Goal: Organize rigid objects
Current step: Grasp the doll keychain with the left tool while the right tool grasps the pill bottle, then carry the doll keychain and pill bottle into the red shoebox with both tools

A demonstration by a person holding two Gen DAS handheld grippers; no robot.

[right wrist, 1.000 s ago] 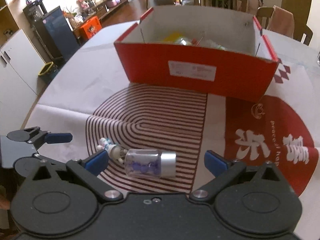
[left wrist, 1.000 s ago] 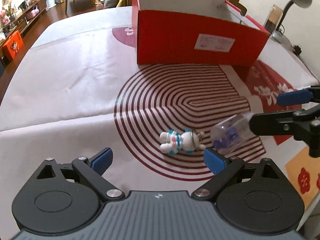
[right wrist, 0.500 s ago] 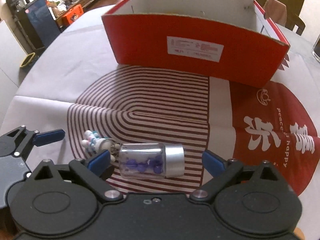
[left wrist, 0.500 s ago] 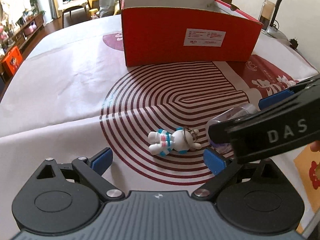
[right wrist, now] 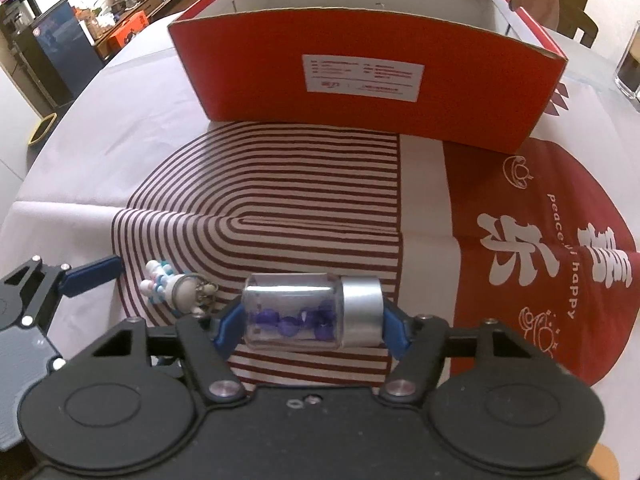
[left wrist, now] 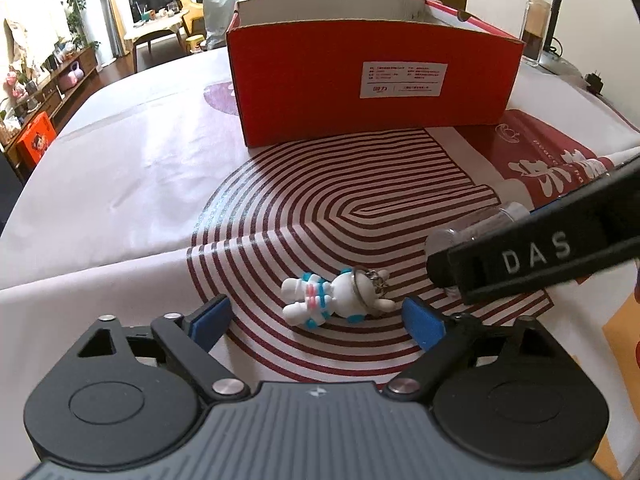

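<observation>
Item: clear vial (right wrist: 310,312) with silver cap and purple pieces inside. Lies on its side on the striped tablecloth (right wrist: 280,208), long axis running 9 to 3 o'clock across the right wrist view, cap toward 3. Right gripper (right wrist: 312,322) has its blue pads against both ends, base and cap, so it is clamped on the vial lengthwise; whether the vial is off the cloth cannot be told

Item: white-and-blue figure keychain (left wrist: 334,296). Lies flat on the stripes, long axis about 8 to 2 o'clock in the left wrist view, ring end toward 2. Left gripper (left wrist: 316,320) is spread wide with nothing between its pads; the figure sits just ahead at 12, slightly toward the right pad

Item: red box (right wrist: 360,96), open top, at 12 o'clock from both grippers, well apart from them

Judgement: the right gripper is committed to the vial; the left is the nearer one for the keychain, and would close across its long axis
</observation>
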